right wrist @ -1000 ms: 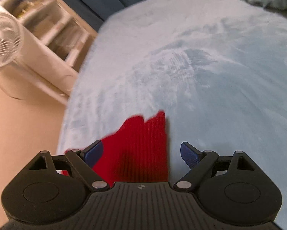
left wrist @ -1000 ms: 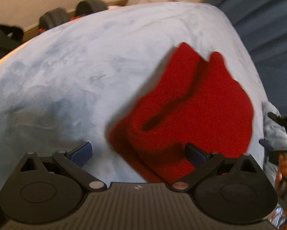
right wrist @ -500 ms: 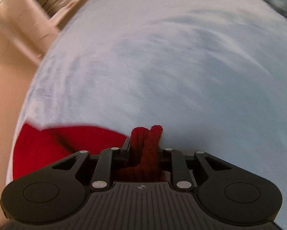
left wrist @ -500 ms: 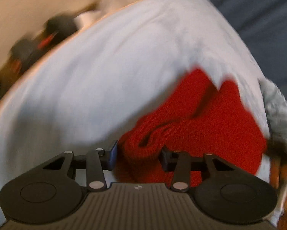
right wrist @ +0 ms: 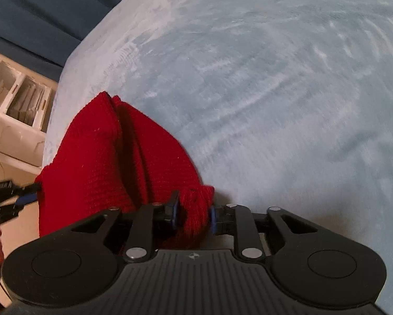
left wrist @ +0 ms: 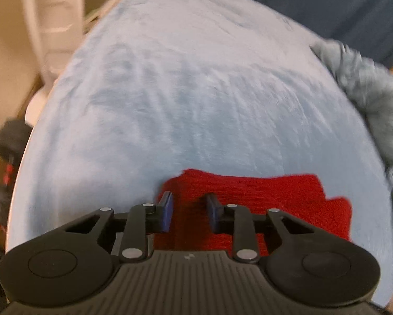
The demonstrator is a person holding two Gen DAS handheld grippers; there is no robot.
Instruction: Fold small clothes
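A red knit garment (left wrist: pixel 275 199) lies on the light blue fleece bed cover (left wrist: pixel 196 92). My left gripper (left wrist: pixel 188 210) is shut on one edge of it, with red knit bunched between the blue pads. In the right wrist view the same red garment (right wrist: pixel 104 157) stretches away to the left. My right gripper (right wrist: pixel 193 212) is shut on a bunched corner of it. The left gripper (right wrist: pixel 15 197) shows at the far left of that view, at the garment's other end. The garment hangs a little above the cover between the two grippers.
A grey-blue fluffy cloth (left wrist: pixel 374 99) lies at the bed's right side. A white shelf unit (right wrist: pixel 15 105) stands beside the bed. Dark blue curtain (left wrist: pixel 327 0) is behind. Dark objects (left wrist: pixel 10 141) sit on the floor at left.
Both grippers went from open over the red garment to shut on it. They have lifted and swung it, so it now stretches between them.
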